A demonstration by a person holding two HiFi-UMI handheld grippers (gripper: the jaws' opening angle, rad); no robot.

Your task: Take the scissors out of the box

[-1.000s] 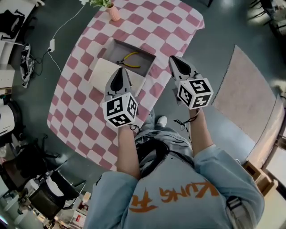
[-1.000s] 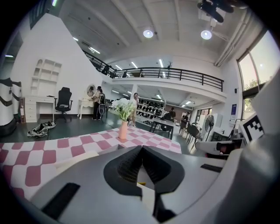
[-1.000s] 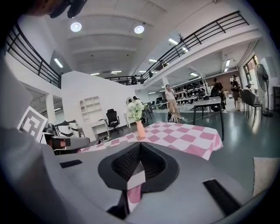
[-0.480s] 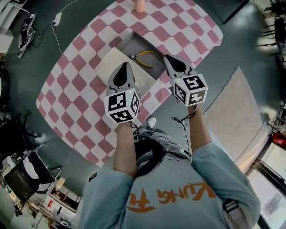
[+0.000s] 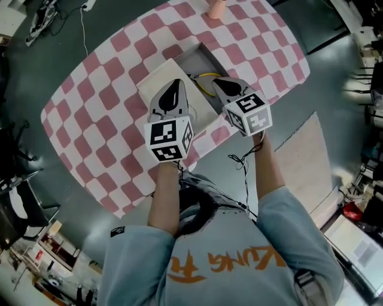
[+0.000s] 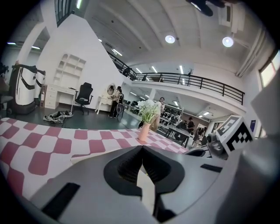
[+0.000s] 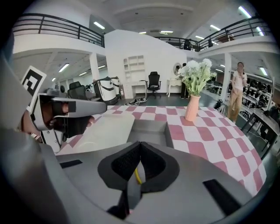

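Both grippers are up over the near edge of the desk [image 5: 114, 77], the one with the pink-and-white checked cloth. The left gripper [image 5: 176, 82] has its jaws pressed together with nothing between them, and it's hovering over the cream lid [image 5: 157, 83] that lies flat right against the grey box [image 5: 202, 55]. The right gripper [image 5: 216, 81] is squeezed closed too, also empty, and it hangs over the near end of the open box.

The scissors [image 5: 207, 76] are inside the box. From the head view you only catch a curve of yellow handle beside the right gripper's tip. In the right gripper view a sliver of that yellow shows through the gap below the closed jaw tips.

A pink vase [image 5: 216, 7] with white flowers stands on the far side of the desk, well apart from the box.

Readable stuff: not much. Each gripper carries a cube with black-and-white square markers, no words. The person's blue-grey shirt [image 5: 227, 263] has orange lettering that looks like "KUNG", plus another orange character to its left that I can't make out.
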